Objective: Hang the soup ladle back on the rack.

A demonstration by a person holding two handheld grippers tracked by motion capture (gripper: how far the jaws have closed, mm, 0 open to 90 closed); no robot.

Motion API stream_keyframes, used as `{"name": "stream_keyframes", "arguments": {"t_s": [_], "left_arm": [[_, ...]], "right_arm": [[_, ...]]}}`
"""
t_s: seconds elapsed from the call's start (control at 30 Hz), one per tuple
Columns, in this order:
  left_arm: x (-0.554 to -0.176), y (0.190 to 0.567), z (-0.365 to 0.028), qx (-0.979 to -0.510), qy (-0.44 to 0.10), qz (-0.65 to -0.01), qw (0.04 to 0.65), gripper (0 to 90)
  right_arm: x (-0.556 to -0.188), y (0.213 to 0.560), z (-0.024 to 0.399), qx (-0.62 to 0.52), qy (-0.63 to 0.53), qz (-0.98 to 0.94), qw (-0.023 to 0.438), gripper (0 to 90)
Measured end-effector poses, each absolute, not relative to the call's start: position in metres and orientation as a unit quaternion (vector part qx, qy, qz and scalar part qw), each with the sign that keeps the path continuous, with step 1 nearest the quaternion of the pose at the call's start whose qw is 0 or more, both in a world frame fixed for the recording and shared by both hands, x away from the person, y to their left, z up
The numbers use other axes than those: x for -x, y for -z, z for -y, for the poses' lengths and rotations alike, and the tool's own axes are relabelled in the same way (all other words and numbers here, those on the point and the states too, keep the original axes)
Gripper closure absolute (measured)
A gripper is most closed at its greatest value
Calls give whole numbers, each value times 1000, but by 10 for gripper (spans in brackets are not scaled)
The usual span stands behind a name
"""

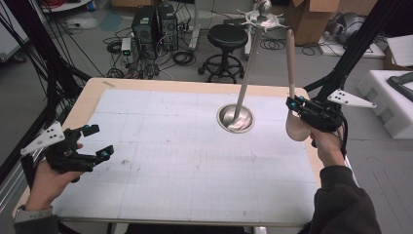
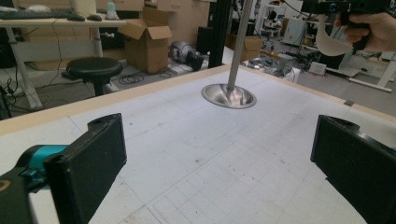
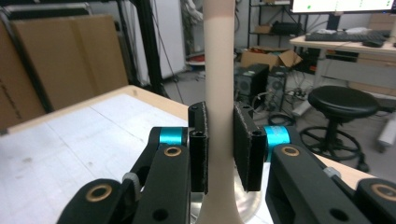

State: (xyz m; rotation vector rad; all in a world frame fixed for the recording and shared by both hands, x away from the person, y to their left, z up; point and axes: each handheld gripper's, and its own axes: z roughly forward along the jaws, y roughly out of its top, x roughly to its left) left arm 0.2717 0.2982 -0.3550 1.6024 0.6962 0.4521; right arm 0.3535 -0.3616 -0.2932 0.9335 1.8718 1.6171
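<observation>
Over the table's right edge, right gripper (image 1: 295,105) pinches a beige long-handled spoon-like utensil (image 1: 290,53) w/ both pads pressed on its handle just above the bowl; handle stands upright, bowl hangs below the jaws, clear of the white gridded table mat (image 1: 160,161). Left gripper (image 1: 95,141) sits at the table's left side, jaws spread wide, nothing between them. Steel pole stand w/ round dished base (image 1: 235,118) sits mid-table, hooks up top. Utensil looks light and stiff, prob. smooth plastic or wood, so it may twist in the pads. Best hold is the narrow handle near the bowl, as now; grip higher up would let the bowl swing.
</observation>
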Motion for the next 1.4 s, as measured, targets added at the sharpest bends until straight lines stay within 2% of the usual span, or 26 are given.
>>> {"name": "stream_keyframes", "arguments": {"t_s": [0.53, 1.4], "left_arm": [[-271, 357, -301, -694, -199, -308, 619, 39], [-270, 358, -303, -694, -199, -309, 619, 39]], "right_arm": [[-369, 286, 366, -350, -597, -675, 256, 778], [-376, 287, 359, -342, -597, -685, 239, 777]]}}
